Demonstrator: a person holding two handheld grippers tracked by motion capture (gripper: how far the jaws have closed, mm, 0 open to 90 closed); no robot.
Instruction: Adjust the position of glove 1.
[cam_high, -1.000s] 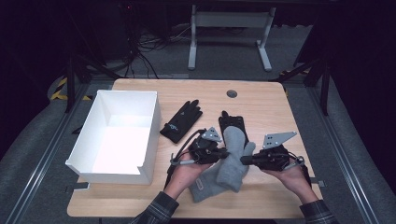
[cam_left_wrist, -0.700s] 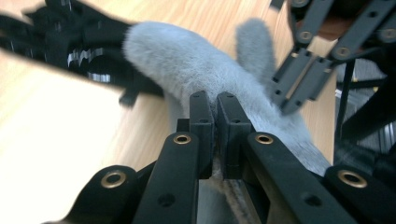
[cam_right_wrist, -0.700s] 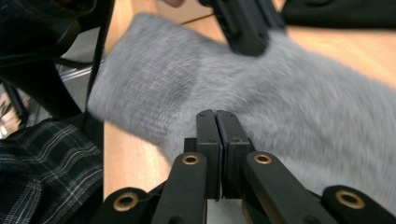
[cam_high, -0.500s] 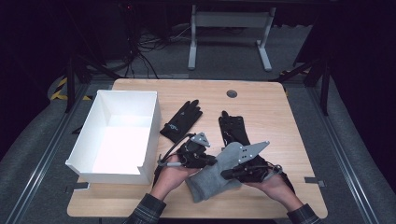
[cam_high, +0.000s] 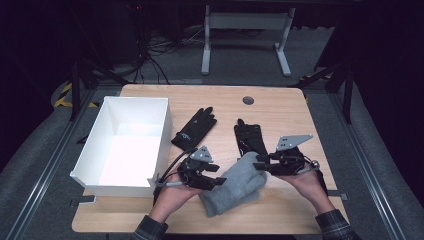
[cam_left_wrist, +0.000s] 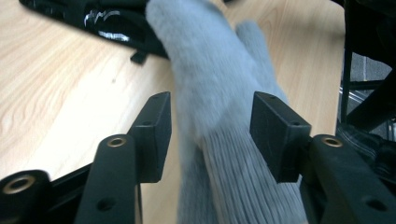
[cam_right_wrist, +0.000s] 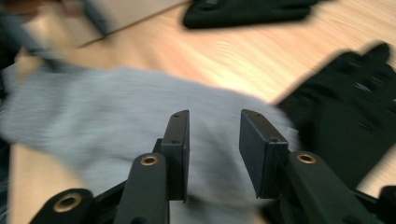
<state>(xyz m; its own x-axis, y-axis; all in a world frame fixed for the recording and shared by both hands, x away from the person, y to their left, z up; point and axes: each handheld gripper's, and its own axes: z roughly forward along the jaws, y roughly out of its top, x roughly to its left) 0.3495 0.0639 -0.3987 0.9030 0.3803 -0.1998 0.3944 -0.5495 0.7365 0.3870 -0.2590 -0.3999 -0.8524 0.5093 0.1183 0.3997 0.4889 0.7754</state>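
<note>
A grey knitted mitten (cam_high: 235, 186) lies flat near the table's front edge, its tip partly over a black glove (cam_high: 249, 137). My left gripper (cam_high: 218, 181) is at the mitten's left side. Its jaws have just been opening, and in the left gripper view the ribbed cuff (cam_left_wrist: 243, 182) lies loosely between the spread pads (cam_left_wrist: 157, 125). My right gripper (cam_high: 260, 165) is at the mitten's upper right end. Its jaws have also just been opening and stand apart over the grey mitten (cam_right_wrist: 107, 116), not pressing it. A second black glove (cam_high: 196, 128) lies farther back.
A white open box (cam_high: 162, 131) stands on the left of the wooden table (cam_high: 280, 105), close to my left hand. A round grommet (cam_high: 248, 100) sits near the far edge. Table legs and cables are on the dark floor beyond.
Both grippers were shut on the mitten and shifted it slightly left. Both now have their jaws apart, the mitten lies flat, and the right hand has drawn back to the right.
</note>
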